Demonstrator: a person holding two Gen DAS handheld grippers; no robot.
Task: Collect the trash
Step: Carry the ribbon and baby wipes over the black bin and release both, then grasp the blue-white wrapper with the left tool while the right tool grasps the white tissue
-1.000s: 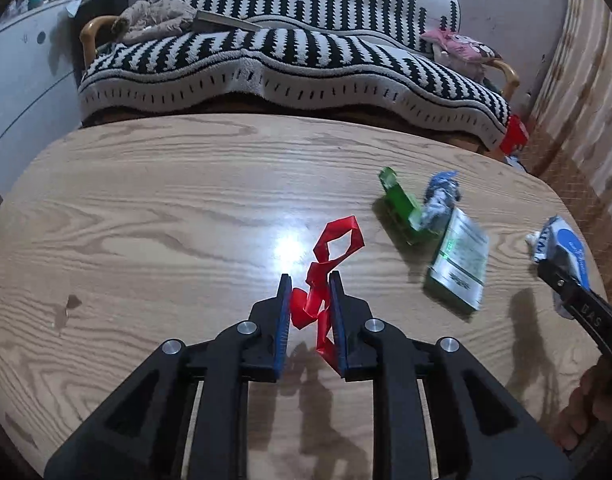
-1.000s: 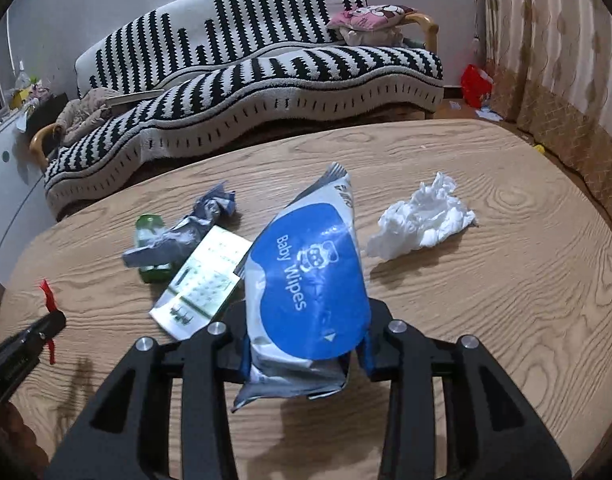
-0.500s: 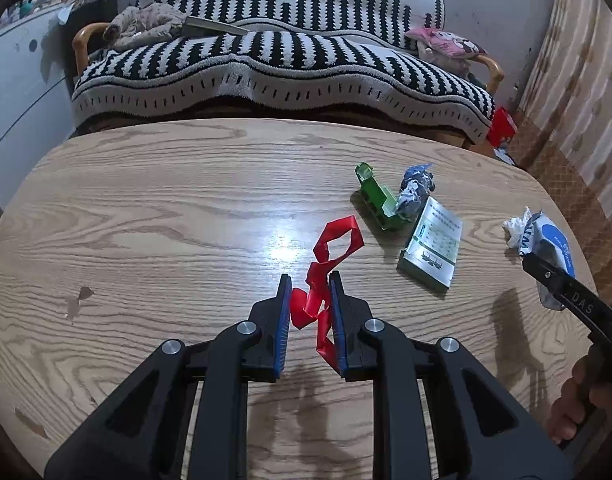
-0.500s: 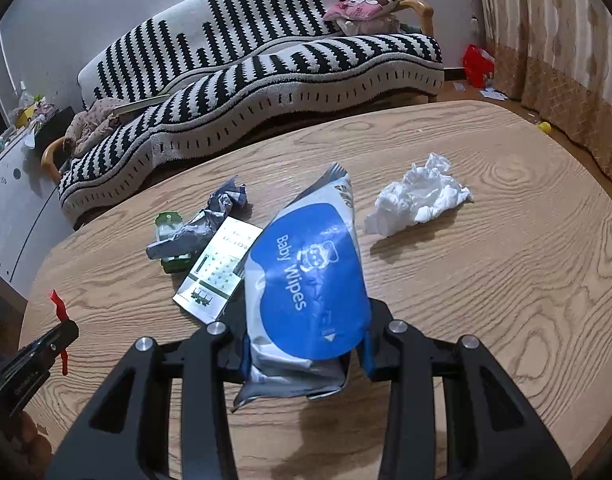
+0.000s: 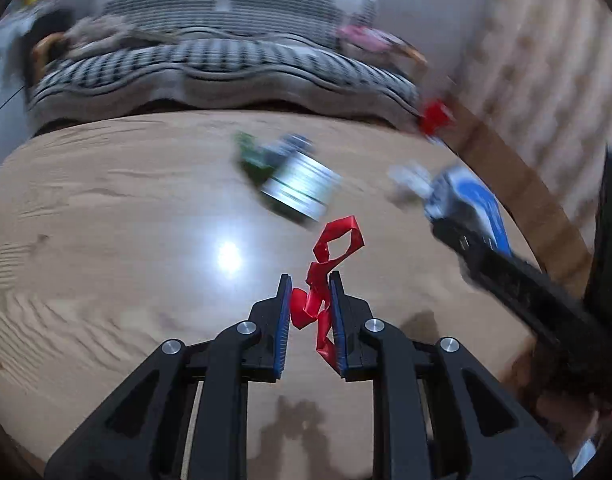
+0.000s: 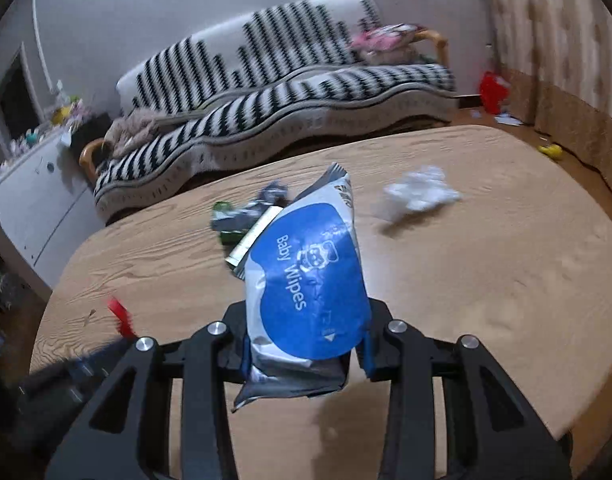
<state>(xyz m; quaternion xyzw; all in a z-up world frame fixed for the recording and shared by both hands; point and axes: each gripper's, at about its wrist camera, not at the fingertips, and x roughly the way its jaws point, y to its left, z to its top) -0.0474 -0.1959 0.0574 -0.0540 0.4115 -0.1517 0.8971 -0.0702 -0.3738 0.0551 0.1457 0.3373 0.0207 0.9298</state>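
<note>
Trash is what I am gathering, and two pieces of it are already in my grip: the red ribbon is pinched between the left tongs, its loop standing up past the tips, and the baby wipes pack is clamped in the right tongs, jutting forward and up above the desk. What has changed over the last second is the view rather than the grip: both cameras have swung and the left one is now badly smeared, the loose litter has slid toward the upper middle of its frame, and the right tongs with the blue pack now reach in much larger from the right edge. I read that as both hands drawing back and turning together, probably carrying their loads off toward wherever the rubbish goes, though no bin shows. Still lying on the desk, well ahead of both tongs, are the green packet and grey crumpled wrapper touching the white printed box, and, apart to the right, the crumpled white tissue. Beyond the far desk edge stand the striped sofa and something red on the floor, too blurred to name.
</note>
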